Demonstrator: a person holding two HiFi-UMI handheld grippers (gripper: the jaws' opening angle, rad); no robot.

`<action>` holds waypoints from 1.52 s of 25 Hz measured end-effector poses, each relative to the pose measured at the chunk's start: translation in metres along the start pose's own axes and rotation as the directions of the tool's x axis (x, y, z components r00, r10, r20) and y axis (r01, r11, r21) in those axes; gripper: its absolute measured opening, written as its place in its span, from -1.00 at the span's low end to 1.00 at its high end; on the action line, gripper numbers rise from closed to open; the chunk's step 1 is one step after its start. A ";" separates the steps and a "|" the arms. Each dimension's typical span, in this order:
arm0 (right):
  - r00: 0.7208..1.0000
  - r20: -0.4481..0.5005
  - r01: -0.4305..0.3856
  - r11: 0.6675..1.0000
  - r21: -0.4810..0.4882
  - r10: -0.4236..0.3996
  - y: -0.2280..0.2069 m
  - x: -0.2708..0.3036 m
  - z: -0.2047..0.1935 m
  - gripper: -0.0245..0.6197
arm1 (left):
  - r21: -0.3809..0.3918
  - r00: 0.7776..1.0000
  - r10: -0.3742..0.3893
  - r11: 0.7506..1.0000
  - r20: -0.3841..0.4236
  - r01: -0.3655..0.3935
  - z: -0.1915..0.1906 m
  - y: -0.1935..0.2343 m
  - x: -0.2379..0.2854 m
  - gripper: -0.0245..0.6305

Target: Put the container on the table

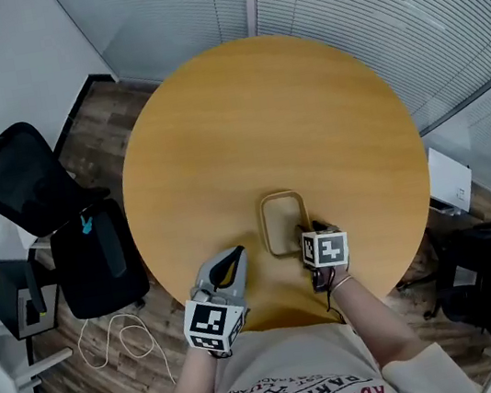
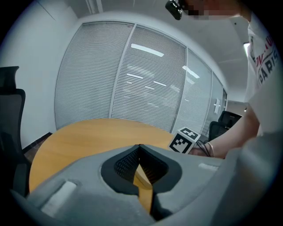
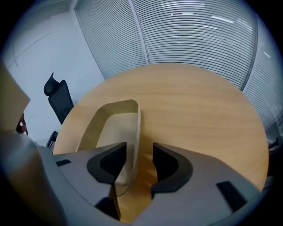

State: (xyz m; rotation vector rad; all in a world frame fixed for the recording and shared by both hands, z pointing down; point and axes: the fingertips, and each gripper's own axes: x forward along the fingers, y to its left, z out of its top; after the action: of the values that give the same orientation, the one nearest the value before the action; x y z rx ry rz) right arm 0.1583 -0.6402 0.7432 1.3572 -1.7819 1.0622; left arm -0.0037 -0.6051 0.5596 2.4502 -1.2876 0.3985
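We see the container (image 1: pixel 285 223) resting on the table (image 1: pixel 260 114); our right gripper (image 3: pixel 139 155) straddles its wall, jaws apart (not pressing). Left gripper (image 1: pixel 233 258) closed, empty. Placement looks met.

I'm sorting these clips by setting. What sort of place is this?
Probably an office meeting room: a round wooden table, a black office chair, and glass walls with blinds.

Bench (image 1: pixel 269 112): honey-yellow wood, faint grain. Container (image 1: pixel 282 200): pale cream, plain. Left tool (image 1: pixel 234 257) and right tool (image 1: pixel 314 229): grey shells with black pads. Marker cubes (image 1: pixel 216 324): black-and-white squares. Chair (image 1: pixel 19 182): black. Blinds (image 1: pixel 364 12): pale grey, fine horizontal stripes. Floor (image 1: pixel 96 137): brown planks. Shirt (image 1: pixel 293 369): white, red lettering.
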 end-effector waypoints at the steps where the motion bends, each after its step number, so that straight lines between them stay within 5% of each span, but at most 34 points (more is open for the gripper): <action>1: 1.000 0.007 0.001 1.000 0.007 -0.001 0.000 -0.002 0.001 -0.32 | 0.002 1.000 -0.001 1.000 -0.001 0.001 0.000 -0.001 -0.001 -0.91; 8: 0.989 0.145 0.009 1.000 -0.005 -0.008 0.008 -0.040 0.027 -0.53 | -0.009 1.000 0.007 1.000 0.009 -0.007 0.002 0.002 -0.009 -0.91; 11: 0.964 0.264 0.047 0.997 -0.058 -0.030 0.006 -0.067 0.049 -0.82 | -0.005 1.000 0.004 1.000 0.019 -0.004 0.006 -0.003 -0.011 -0.91; 14: 0.931 0.365 0.034 0.995 -0.095 0.004 0.010 -0.095 0.071 -0.90 | 0.004 0.999 -0.002 1.000 0.034 0.001 0.013 -0.008 -0.012 -0.91; 18: 0.852 0.512 -0.023 0.984 -0.175 0.111 0.029 -0.141 0.097 -0.90 | 0.013 0.999 -0.002 1.000 0.052 0.001 0.024 -0.008 -0.016 -0.91; 22: 0.747 0.638 0.007 0.958 -0.287 0.186 0.047 -0.191 0.122 -0.90 | 0.023 0.994 -0.003 1.000 0.105 0.001 0.049 -0.006 -0.020 -0.91; 30: 0.580 0.743 -0.043 0.923 -0.382 0.334 0.072 -0.264 0.126 -0.90 | 0.063 0.980 0.003 0.998 0.198 -0.016 0.094 -0.006 -0.035 -0.91; 38: 0.595 0.722 -0.050 0.913 -0.405 0.352 0.076 -0.264 0.118 -0.90 | 0.080 0.978 0.003 0.997 0.210 -0.020 0.104 -0.003 -0.032 -0.91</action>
State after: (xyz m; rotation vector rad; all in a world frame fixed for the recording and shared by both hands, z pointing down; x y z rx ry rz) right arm 0.1491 -0.6187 0.4455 1.5241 -2.6674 0.1502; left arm -0.0095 -0.6239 0.4530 2.6121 -1.3948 0.2019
